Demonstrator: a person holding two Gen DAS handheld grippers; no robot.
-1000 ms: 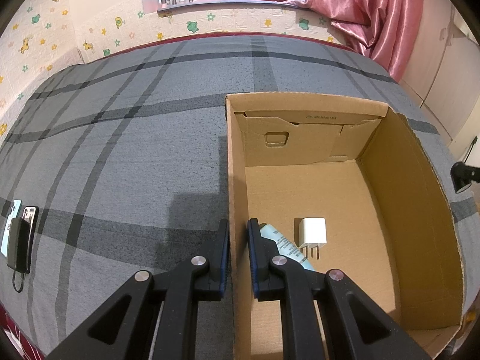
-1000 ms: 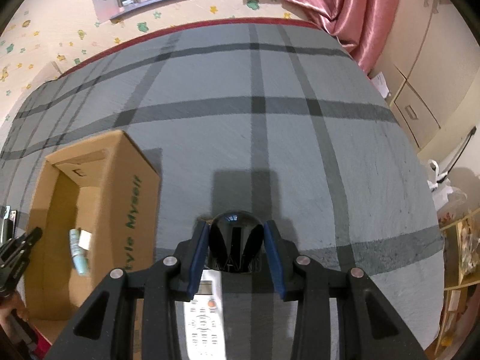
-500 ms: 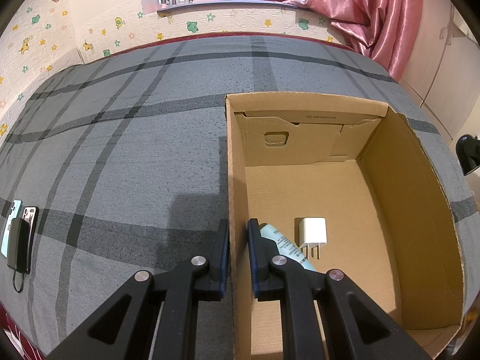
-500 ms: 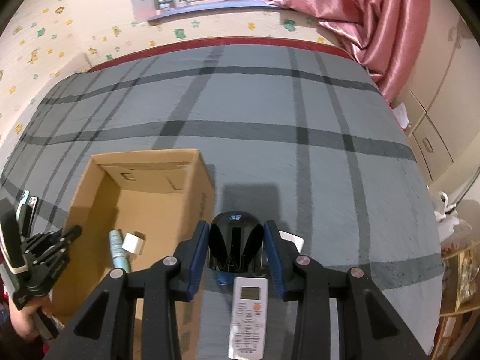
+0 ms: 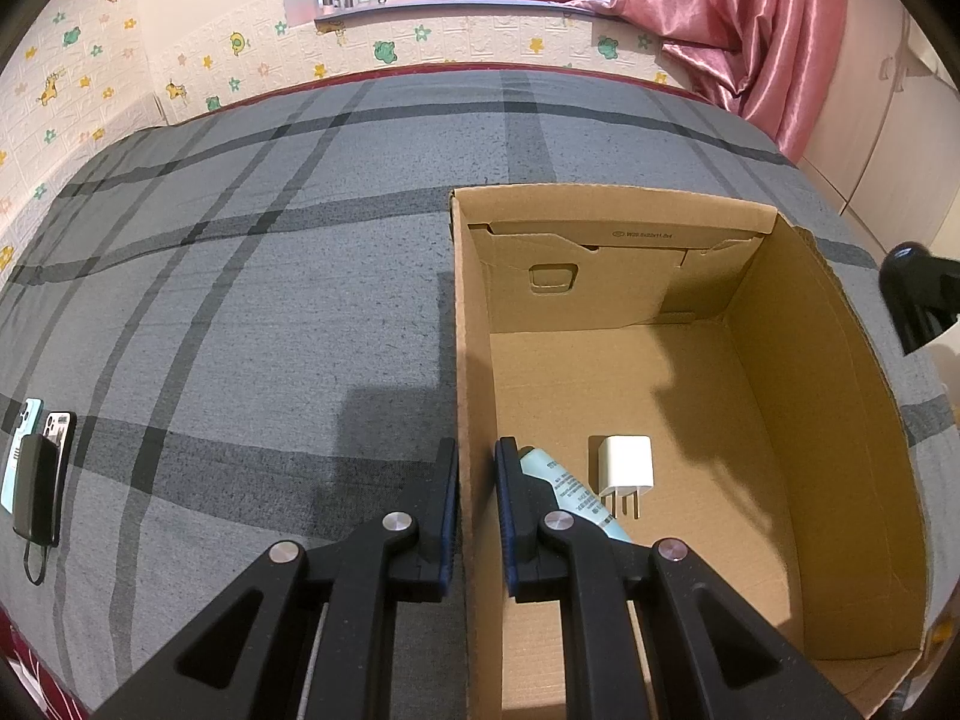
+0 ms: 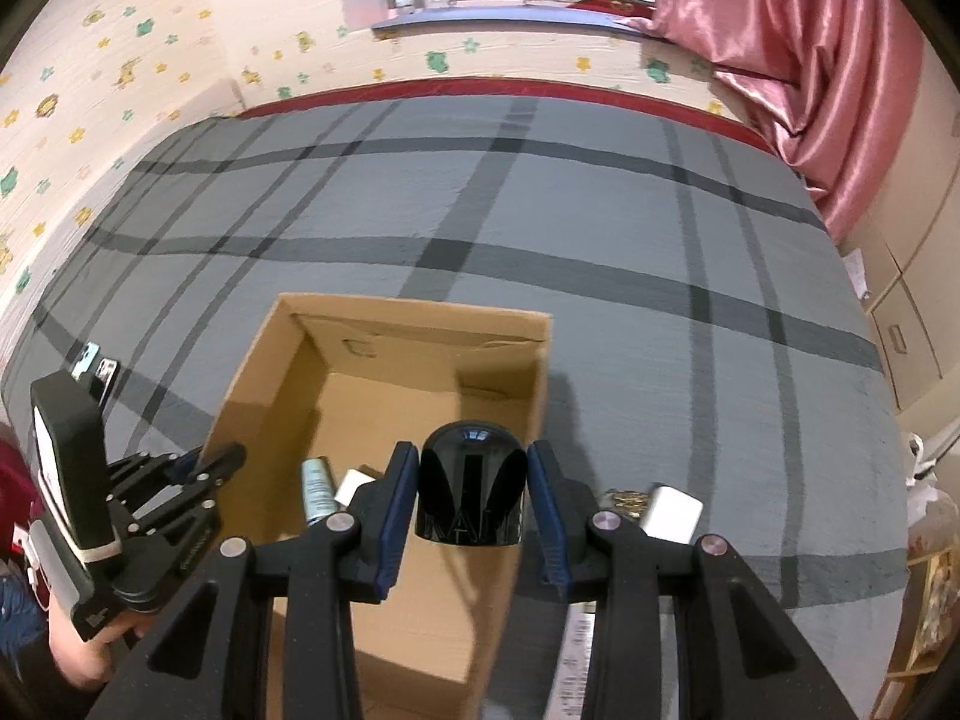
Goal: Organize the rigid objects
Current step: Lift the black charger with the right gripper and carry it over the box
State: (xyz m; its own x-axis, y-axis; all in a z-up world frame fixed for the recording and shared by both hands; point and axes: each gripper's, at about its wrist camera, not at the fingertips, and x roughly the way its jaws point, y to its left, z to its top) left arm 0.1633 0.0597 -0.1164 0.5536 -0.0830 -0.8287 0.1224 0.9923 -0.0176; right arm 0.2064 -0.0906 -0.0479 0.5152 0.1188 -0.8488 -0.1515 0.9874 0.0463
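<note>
The glossy black domed object (image 6: 470, 489), faint unreadable lettering on it, sits clamped in our right tool (image 6: 471, 501) above the cardboard box's (image 5: 834, 420) right wall; our left tool (image 5: 476, 501) pinches its left wall.

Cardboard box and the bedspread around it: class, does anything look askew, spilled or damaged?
Nothing stands out. The cardboard box sits upright and intact; the tube and white charger lie loose on its floor, unspilled.

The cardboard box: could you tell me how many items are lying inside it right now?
2. A pale teal tube lies by the cardboard box's left wall, partly hidden behind the left gripper; a white charger plug lies just right of it. More may be hidden.
</note>
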